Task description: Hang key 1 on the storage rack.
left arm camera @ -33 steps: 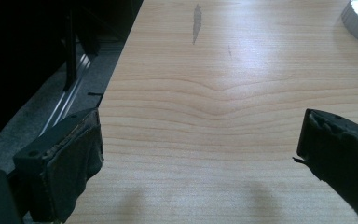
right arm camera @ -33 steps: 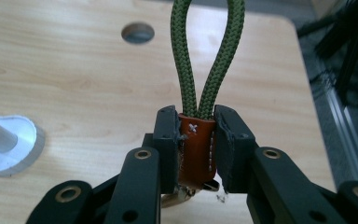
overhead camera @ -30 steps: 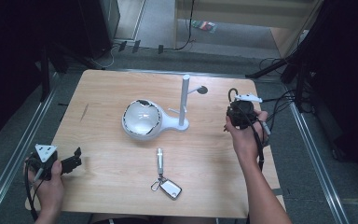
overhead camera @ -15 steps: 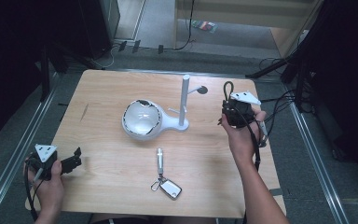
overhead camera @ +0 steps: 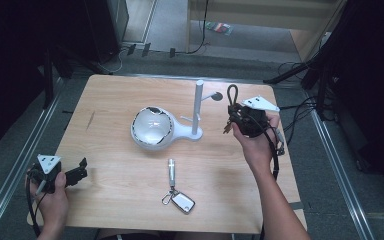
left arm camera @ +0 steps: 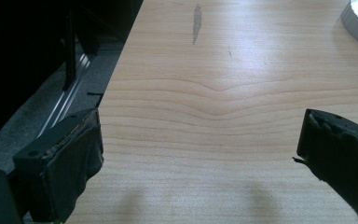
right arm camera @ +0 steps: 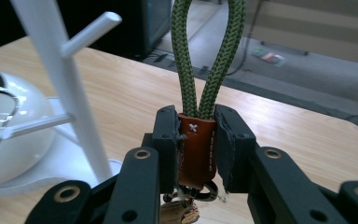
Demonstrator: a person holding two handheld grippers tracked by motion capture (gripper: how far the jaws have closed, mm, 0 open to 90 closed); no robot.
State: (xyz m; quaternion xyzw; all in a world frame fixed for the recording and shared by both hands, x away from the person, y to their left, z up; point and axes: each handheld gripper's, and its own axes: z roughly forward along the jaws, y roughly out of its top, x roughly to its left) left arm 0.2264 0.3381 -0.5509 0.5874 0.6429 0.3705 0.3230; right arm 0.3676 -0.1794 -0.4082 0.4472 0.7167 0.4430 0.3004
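Note:
My right gripper (overhead camera: pixel 236 114) is held above the table's right side, shut on the brown leather tab (right arm camera: pixel 196 148) of a keychain. Its green rope loop (right arm camera: pixel 185 60) stands straight up out of the jaws, and the loop (overhead camera: pixel 232 94) is level with the upper peg of the white stand (overhead camera: pixel 198 107). That stand (right arm camera: pixel 60 79) is just left of the jaws, with a peg pointing toward them. Metal rings hang below the tab. At the table's front left corner, my left gripper (overhead camera: pixel 78 173) rests open; nothing lies between its pads (left arm camera: pixel 81 149), just bare wood.
The stand rises from a white glossy bowl (overhead camera: pixel 152 128) at the middle of the wooden table (overhead camera: pixel 105 95). A key fob (overhead camera: pixel 183 201) with a small silver cylinder (overhead camera: pixel 171 172) lies near the front edge. Cables and metal rails run along the floor on both sides.
My right hand has lifted the keychain a little and carried it left toward the stand. The left hand has stayed put.

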